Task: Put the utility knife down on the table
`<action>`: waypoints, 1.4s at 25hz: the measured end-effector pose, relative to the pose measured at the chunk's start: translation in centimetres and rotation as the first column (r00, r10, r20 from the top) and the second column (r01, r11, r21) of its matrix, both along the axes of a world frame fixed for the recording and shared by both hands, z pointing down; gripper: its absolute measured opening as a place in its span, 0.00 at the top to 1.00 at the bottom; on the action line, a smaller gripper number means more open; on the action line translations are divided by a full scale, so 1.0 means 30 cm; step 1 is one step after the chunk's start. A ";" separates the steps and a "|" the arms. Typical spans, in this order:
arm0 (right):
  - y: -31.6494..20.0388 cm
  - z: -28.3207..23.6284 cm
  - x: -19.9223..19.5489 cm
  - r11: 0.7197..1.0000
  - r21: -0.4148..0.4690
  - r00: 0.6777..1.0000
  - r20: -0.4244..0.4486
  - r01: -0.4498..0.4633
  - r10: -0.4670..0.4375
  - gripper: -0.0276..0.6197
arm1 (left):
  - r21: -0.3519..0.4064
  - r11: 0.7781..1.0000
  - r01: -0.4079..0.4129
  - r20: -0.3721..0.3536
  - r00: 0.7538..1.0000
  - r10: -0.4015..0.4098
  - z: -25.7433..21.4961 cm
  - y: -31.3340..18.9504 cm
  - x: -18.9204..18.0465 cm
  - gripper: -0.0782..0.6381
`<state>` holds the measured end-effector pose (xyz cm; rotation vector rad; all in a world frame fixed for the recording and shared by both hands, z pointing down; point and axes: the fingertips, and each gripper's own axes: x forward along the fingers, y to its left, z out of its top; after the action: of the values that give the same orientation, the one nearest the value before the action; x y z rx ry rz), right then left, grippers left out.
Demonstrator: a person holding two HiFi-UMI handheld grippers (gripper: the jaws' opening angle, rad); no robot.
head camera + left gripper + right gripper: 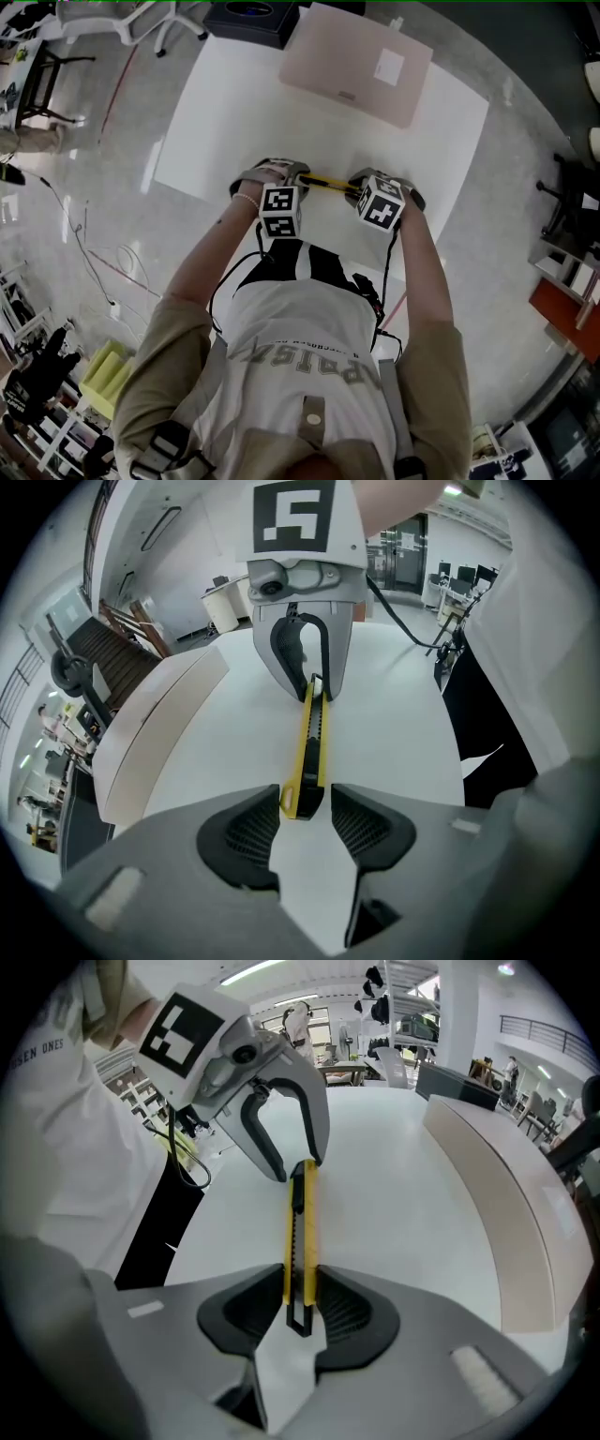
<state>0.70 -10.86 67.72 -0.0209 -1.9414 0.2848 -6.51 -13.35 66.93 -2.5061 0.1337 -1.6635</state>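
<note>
A yellow and black utility knife (328, 183) hangs level above the white table (234, 112), stretched between my two grippers. My right gripper (300, 1302) is shut on one end of the knife (300, 1241), with both pads pressed against its sides. My left gripper (305, 803) stands open around the other end of the knife (311, 752), with a gap between the pads and the handle. In the head view the left gripper (298, 176) and the right gripper (361, 186) face each other near the table's front edge.
A large beige flat board (356, 61) lies at the table's far right. A dark box (251, 19) sits just beyond the far edge. Cables trail on the floor (103, 253) at the left, and shelving stands at the right.
</note>
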 end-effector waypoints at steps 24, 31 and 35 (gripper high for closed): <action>-0.007 -0.020 -0.010 0.992 0.008 0.989 0.081 -0.122 0.121 0.76 | -0.098 0.995 -0.008 0.045 0.999 0.013 0.016 -0.018 -0.005 0.66; 0.000 -0.021 -0.008 0.984 0.044 0.980 0.107 -0.173 0.167 0.71 | -0.112 0.994 -0.007 0.051 0.999 0.012 0.018 -0.016 -0.003 0.66; -0.019 -0.041 0.005 0.974 0.058 0.969 0.134 -0.219 0.210 0.70 | -0.126 0.992 0.010 0.049 0.999 -0.004 0.021 -0.015 0.002 0.66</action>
<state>0.85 -11.42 66.49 0.2251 -2.0826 0.3635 -6.47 -13.79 67.56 -2.5549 0.0334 -1.7872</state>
